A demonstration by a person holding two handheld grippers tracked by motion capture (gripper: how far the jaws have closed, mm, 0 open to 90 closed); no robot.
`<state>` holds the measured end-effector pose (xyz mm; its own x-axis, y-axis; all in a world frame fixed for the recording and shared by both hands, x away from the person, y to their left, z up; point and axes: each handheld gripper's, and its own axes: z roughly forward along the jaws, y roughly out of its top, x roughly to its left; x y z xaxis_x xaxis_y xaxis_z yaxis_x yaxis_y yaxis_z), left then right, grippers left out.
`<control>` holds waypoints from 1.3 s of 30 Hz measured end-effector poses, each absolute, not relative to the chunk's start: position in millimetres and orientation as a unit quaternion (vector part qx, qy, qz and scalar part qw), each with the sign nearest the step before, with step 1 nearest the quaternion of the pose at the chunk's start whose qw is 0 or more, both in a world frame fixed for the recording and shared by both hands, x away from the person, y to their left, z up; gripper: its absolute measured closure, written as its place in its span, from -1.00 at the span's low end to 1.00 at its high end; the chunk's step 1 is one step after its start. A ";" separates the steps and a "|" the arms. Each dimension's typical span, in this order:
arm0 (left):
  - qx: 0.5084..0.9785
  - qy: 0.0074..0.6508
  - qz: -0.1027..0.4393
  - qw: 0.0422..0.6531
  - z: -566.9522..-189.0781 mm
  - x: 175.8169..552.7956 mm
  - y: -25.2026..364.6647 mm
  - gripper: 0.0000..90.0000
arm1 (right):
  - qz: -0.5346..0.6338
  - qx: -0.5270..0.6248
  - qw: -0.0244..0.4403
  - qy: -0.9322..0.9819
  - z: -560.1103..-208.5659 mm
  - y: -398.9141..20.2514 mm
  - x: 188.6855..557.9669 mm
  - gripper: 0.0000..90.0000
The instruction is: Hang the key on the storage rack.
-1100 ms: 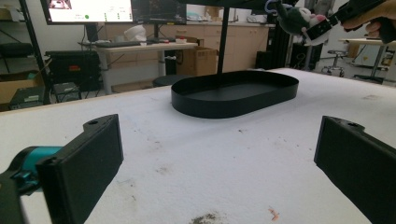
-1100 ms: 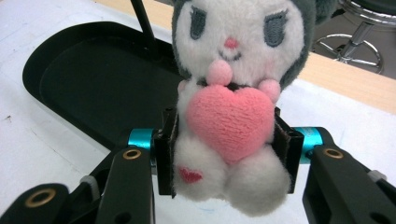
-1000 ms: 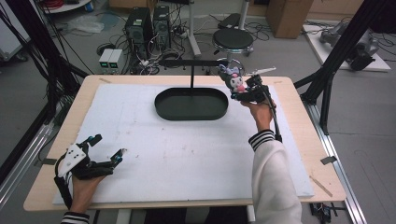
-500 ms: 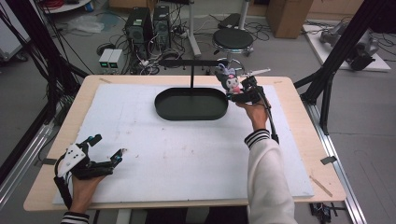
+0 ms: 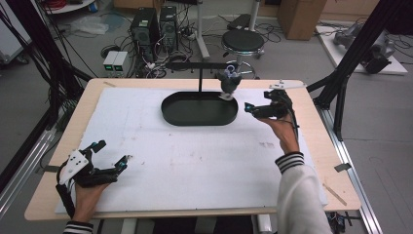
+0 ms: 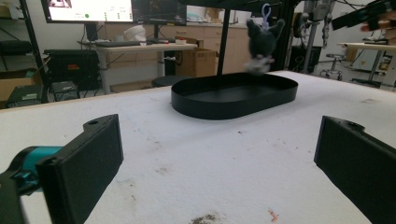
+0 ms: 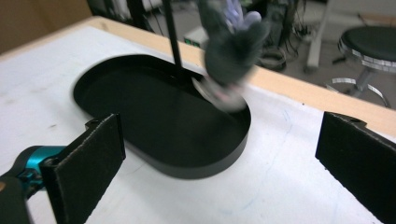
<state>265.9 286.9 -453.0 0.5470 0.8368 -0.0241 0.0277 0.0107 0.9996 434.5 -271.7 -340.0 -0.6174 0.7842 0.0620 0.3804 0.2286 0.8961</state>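
A small dark grey plush toy (image 5: 228, 83) is seen hanging from the right end of a black horizontal bar (image 5: 197, 65), which is carried by a thin upright post rising from the far rim of a black oval tray (image 5: 199, 108). The toy hangs roughly upright, its ears up near a pale purple loop, a lighter patch at its lower end, just above the tray's right end; it is blurred in both tool views. Whether it touches the tray rim cannot be told. The tray's long axis runs left to right across the tabletop (image 5: 195, 156), which is covered by a white, lightly stained sheet.

The right tool (image 5: 253, 109) is held above the tabletop just right of the tray, apart from the toy, pointed leftward toward the tray's end. Its jaws are spread wide with nothing between them. The right hand (image 5: 285, 134) is extended forward, with a striped cuff and a light sleeve behind it.

The left tool (image 5: 117, 163) is held low at the near left corner, well apart from the tray, pointed rightward and a little forward. Its jaws are also wide and empty. The left hand (image 5: 85, 195) lies behind it at the near edge.
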 end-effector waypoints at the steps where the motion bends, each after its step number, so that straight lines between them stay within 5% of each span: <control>1: 0.622 0.346 0.326 0.623 -453.1 265.5 286.7 -0.96 | 0.494 0.377 0.211 0.754 -339.8 -277.4 426.8 -0.99; 15: 0.621 0.347 0.328 0.622 -453.1 265.3 286.9 -0.96 | 0.593 0.303 0.260 0.700 -388.9 -328.5 333.9 -0.99; 39: 0.621 0.346 0.329 0.622 -453.2 264.9 287.0 -0.96 | 0.633 0.308 0.295 0.646 -452.3 -349.7 295.2 -0.99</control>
